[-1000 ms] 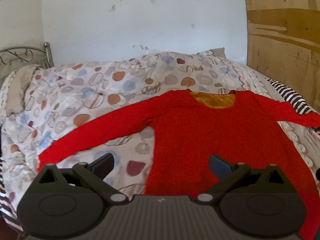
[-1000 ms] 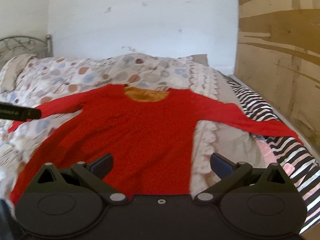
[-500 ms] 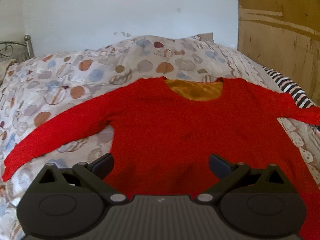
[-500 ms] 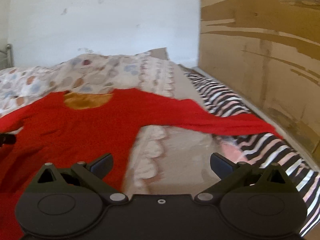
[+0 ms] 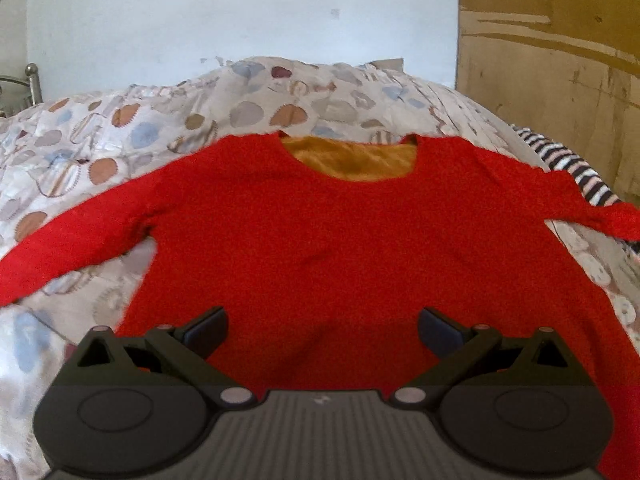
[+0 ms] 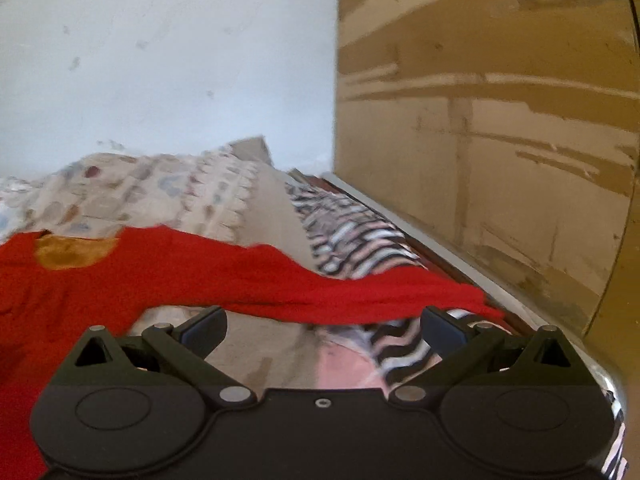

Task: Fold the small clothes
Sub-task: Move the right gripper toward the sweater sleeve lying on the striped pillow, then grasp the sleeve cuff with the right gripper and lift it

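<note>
Now, through your left wrist camera, the red sweater (image 5: 352,240) lay spread flat on the bed's patterned quilt (image 5: 168,120), neckline toward the white wall (image 5: 240,12), its orange lining showing at the collar. Your left claw (image 5: 322,325) hung over the lower body of the sweater, released, its two fingers set wide apart with nothing between them. One sleeve ran out to the left across the quilt; the other reached right toward the striped sheet (image 5: 576,172). The claw pointed straight up the middle of the garment.

Through your right wrist camera, the red sweater (image 6: 120,280) filled the left side, and its sleeve (image 6: 360,292) stretched rightward over the striped sheet (image 6: 352,236), ending close to the bed's edge by the wooden panel (image 6: 500,140). Your right claw (image 6: 322,325) was also released and empty, fingers wide. It sat just short of that sleeve, whose lower edge crossed right above both fingertips, the cuff just past the right one.
</note>
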